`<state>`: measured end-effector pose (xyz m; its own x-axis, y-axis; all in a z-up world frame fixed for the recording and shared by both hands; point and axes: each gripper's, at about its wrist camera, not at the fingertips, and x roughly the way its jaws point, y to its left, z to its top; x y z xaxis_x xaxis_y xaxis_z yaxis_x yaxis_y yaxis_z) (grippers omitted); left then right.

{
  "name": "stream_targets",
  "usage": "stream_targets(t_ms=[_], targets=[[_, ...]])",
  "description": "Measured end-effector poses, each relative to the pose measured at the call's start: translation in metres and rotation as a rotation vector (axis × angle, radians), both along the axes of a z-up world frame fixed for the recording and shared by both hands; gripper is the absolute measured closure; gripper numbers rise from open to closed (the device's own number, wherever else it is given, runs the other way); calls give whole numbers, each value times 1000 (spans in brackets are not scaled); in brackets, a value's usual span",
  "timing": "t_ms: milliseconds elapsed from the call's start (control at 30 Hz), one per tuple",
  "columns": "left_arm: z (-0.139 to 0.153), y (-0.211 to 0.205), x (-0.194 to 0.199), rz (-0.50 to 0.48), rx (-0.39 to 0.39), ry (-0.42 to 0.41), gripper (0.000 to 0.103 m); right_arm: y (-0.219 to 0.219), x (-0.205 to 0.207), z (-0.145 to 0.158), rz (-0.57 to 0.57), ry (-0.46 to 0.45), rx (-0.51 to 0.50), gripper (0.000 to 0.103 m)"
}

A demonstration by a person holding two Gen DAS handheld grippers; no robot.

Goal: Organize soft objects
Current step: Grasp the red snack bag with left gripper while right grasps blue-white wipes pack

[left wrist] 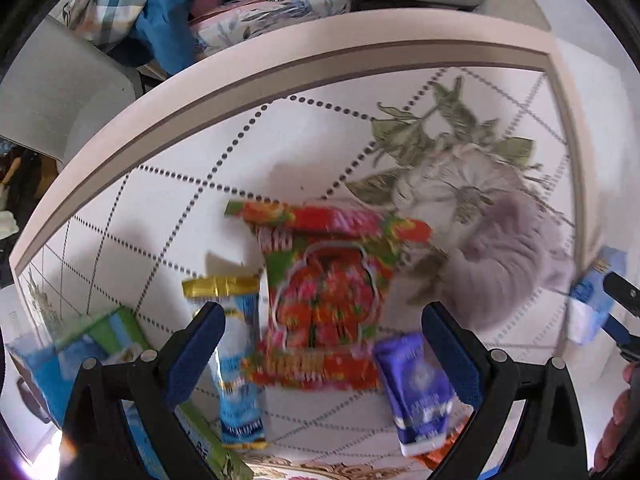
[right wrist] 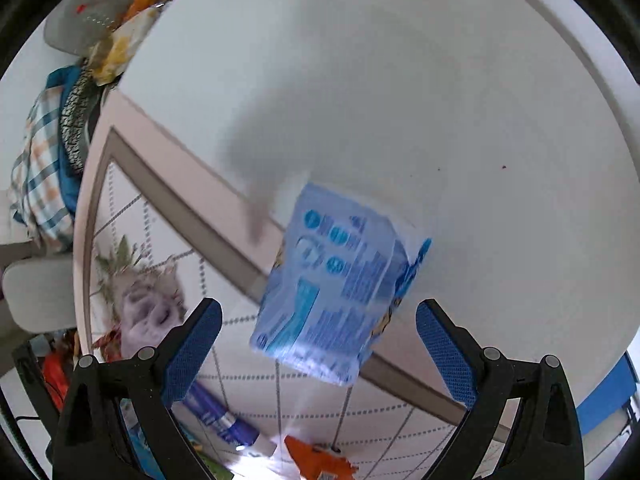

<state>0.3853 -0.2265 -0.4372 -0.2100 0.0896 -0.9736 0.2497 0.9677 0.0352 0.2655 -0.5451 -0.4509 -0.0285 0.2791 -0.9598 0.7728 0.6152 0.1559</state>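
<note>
My left gripper is open above a red and green snack packet lying on the patterned table. A blue sachet with a gold end lies by its left finger and a purple tube by its right finger. A grey fluffy cloth lies to the right; it also shows in the right wrist view. My right gripper is open, with a light blue tissue pack blurred between and ahead of its fingers, free of them. The pack also shows in the left wrist view.
A blue and green packet lies at the table's left edge. An orange packet lies near the front. A white box or bin wall fills the right wrist view beyond the table. Checked and blue fabrics are piled behind the table.
</note>
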Motion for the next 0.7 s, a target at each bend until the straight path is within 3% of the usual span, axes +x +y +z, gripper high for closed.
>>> stream_targets(t_ms=[67, 200, 267, 367, 533, 700], targets=[[-4, -1, 4, 8, 4, 0, 5, 0, 1, -8, 4, 14, -3, 8], [-13, -6, 6, -18, 31, 7, 28, 4, 1, -20, 12, 42, 6, 17], [-12, -9, 6, -27, 21, -8, 33, 7, 1, -24, 19, 51, -1, 21], [-9, -15, 5, -35, -8, -4, 56, 12, 3, -25, 43, 69, -29, 27], [-2, -24, -3, -67, 12, -29, 59, 28, 10, -18, 81, 68, -71, 54], [39, -13, -17, -15, -72, -73, 60, 47, 8, 8, 128, 20, -106, 59]])
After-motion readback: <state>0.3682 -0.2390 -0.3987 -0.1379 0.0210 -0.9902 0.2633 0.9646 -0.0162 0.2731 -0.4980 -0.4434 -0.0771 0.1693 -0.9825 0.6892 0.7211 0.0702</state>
